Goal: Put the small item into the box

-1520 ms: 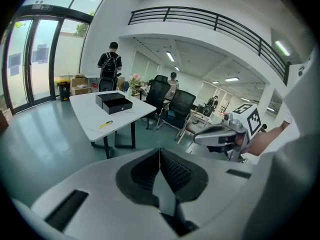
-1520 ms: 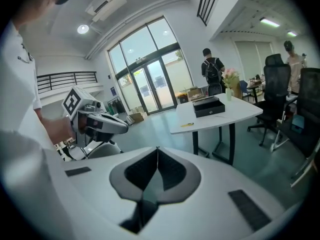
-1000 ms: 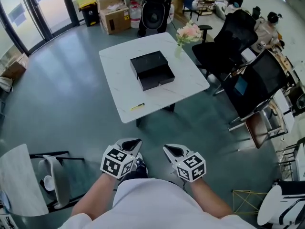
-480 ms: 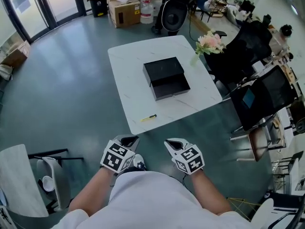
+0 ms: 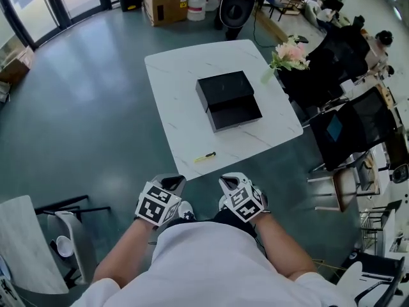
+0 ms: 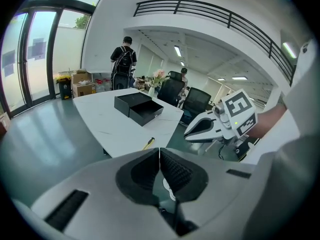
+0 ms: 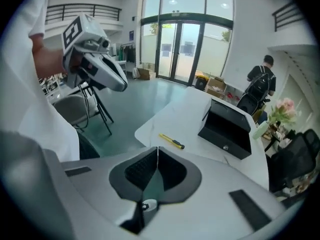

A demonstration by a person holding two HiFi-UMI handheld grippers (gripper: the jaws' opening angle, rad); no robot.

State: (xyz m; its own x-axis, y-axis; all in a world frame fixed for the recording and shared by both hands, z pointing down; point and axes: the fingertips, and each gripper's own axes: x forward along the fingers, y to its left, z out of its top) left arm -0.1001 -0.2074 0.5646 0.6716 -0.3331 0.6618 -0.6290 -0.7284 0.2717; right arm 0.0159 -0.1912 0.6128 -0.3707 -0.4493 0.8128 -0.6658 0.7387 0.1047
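A small yellow-and-black item (image 5: 205,157) lies near the front edge of the white table (image 5: 176,107); it also shows in the left gripper view (image 6: 148,143) and the right gripper view (image 7: 171,141). Farther back on the table stands an open black box (image 5: 228,100) (image 6: 138,107) (image 7: 227,126), lid raised. Both grippers hang in front of the person's body, short of the table. My left gripper (image 5: 172,181) (image 6: 159,149) is shut and holds nothing. My right gripper (image 5: 228,183) (image 7: 158,149) is likewise shut and holds nothing. Each one appears in the other's camera: the right gripper (image 6: 220,124), the left gripper (image 7: 95,59).
A vase of pink flowers (image 5: 287,56) stands at the table's far right corner. Black office chairs and a monitor (image 5: 345,123) crowd the right side. Cardboard boxes (image 5: 165,4) sit beyond the table. A white chair (image 5: 38,248) is at my left. A person with a backpack (image 6: 122,66) stands behind the table.
The table, box and yellow item have come closer and lower in the head view as the person steps toward them. Both grippers stay shut and side by side.
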